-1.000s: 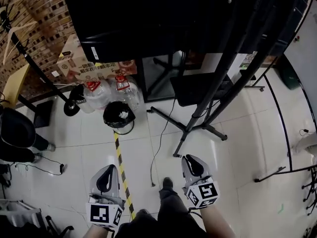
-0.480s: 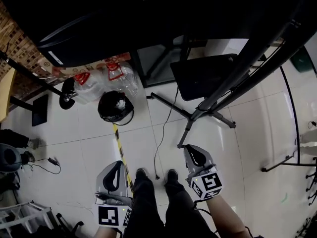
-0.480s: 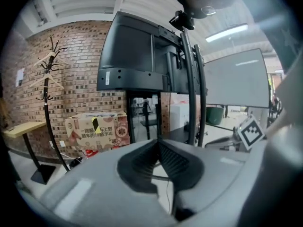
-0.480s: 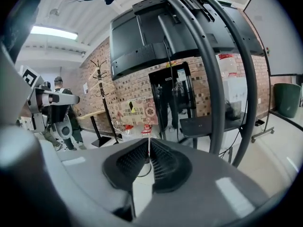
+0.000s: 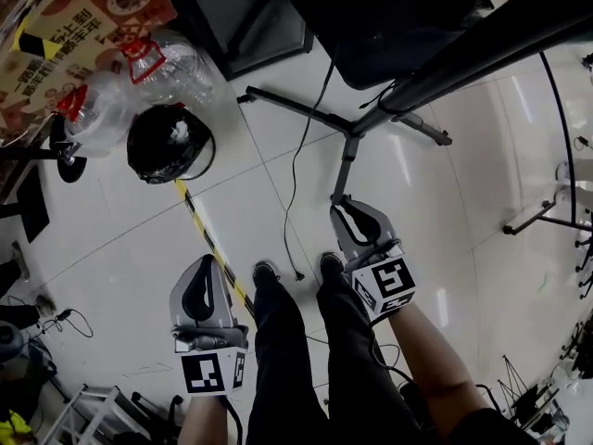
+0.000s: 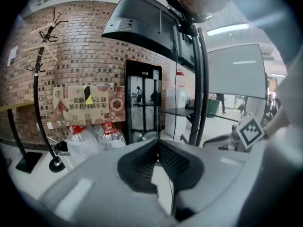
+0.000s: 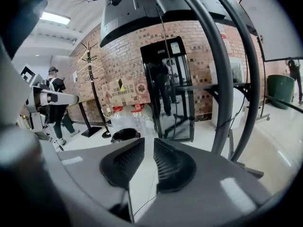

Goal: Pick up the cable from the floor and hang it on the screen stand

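Water bottles (image 5: 102, 109): two were stood on the floor at the far left.
Black bin (image 5: 170, 144): was set just right of the bottles.
Striped tape (image 5: 208, 244): was laid along the floor from the bin toward the left gripper.
Left gripper (image 5: 206, 261): was held above the floor, its fingers closed tip to tip on nothing.
Cable (image 5: 284, 230): was left lying on the floor between the grippers, ungripped, its end beside the person's shoes (image 5: 266, 272).
Right gripper (image 5: 343, 208): the fingers had just been opening to a narrow gap, and nothing was held.
Screen stand (image 5: 355, 130): its legs were spread on the floor just beyond the right gripper.
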`<state>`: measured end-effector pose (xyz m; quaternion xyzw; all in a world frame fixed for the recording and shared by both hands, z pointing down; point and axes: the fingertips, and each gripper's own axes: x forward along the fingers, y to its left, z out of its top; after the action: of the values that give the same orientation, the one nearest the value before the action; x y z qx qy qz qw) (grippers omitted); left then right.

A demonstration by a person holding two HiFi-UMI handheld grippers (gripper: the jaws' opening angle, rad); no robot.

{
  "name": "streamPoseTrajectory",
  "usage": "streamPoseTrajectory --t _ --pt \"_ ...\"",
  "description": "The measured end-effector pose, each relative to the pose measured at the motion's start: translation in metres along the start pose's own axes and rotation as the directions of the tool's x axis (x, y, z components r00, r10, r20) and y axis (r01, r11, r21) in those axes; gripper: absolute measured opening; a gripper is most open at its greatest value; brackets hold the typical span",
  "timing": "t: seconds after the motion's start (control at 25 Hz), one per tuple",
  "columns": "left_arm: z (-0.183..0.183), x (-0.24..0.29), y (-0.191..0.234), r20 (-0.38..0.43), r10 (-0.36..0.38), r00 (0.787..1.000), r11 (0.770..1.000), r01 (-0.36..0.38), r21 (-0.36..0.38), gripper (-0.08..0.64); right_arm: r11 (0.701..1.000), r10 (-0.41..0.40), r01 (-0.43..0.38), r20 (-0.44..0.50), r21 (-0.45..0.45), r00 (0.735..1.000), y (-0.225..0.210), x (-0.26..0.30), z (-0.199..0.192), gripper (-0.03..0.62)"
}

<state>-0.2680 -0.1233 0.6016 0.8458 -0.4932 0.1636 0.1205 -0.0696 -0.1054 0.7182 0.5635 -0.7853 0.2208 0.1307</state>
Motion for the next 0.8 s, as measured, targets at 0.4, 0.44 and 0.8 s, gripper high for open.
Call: streamPoseTrajectory --t 0.4,0.44,0.8 --pt "-0.133 0.057 0.012 -0.109 -0.069 0.992 0.996 0.063 -0.056 0.005 0.994 0.055 -0.03 -0.245 0.106 0.968 0.007 0.094 -0.177 0.144" --pt "-0.145 0.062 0.014 -0.118 -0.071 0.991 0.996 0.064 -0.063 0.005 0.993 0.061 -0.031 -0.265 0.116 0.962 0.007 0.101 -0.193 0.148" --pt "-0.244 0.103 0.038 -0.187 -0.063 0.98 0.991 0.039 -0.128 0.005 0.992 0.067 -0.014 -0.419 0.128 0.906 0.005 0.159 -0.31 0.156"
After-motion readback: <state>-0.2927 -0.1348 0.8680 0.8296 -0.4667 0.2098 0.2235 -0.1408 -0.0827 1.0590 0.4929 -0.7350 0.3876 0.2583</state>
